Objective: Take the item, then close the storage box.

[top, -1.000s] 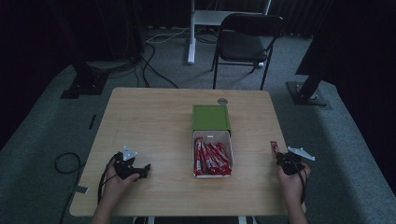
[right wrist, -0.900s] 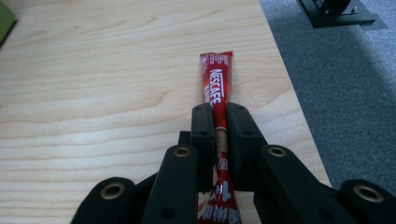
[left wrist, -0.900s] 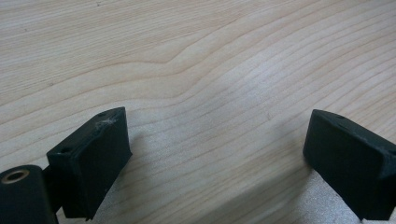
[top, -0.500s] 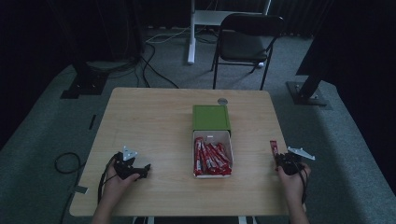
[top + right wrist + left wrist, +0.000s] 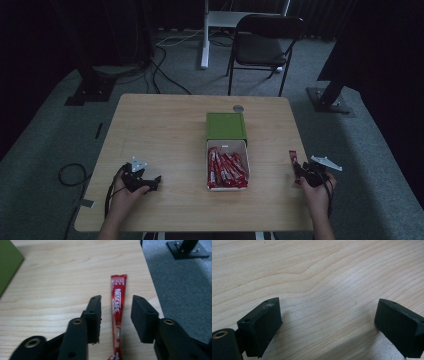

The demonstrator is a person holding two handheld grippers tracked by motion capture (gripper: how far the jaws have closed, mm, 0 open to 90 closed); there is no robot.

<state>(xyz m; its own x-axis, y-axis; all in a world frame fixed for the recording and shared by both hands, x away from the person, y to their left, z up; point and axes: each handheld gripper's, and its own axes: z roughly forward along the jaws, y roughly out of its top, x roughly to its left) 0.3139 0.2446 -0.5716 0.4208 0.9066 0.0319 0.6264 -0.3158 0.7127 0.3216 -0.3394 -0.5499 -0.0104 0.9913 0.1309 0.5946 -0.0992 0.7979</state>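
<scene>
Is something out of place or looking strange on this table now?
Yes. One red sachet lies alone near the table's right edge, apart from the others packed in the white box. It sits between the jaws of the right gripper, which have just been opening and do not press it. Nothing looks spilled or damaged.

Colours on my table, gripper jaws included

My right gripper [image 5: 116, 315]: black jaws; between them a red sachet [image 5: 117, 302] with white lettering. My left gripper [image 5: 329, 322]: black jaws. Table [image 5: 165, 130]: pale wood, wavy grain. Box [image 5: 226, 150]: green lid, white tray, red sachets inside. Chair [image 5: 264, 42]: black. Carpet: grey.
</scene>
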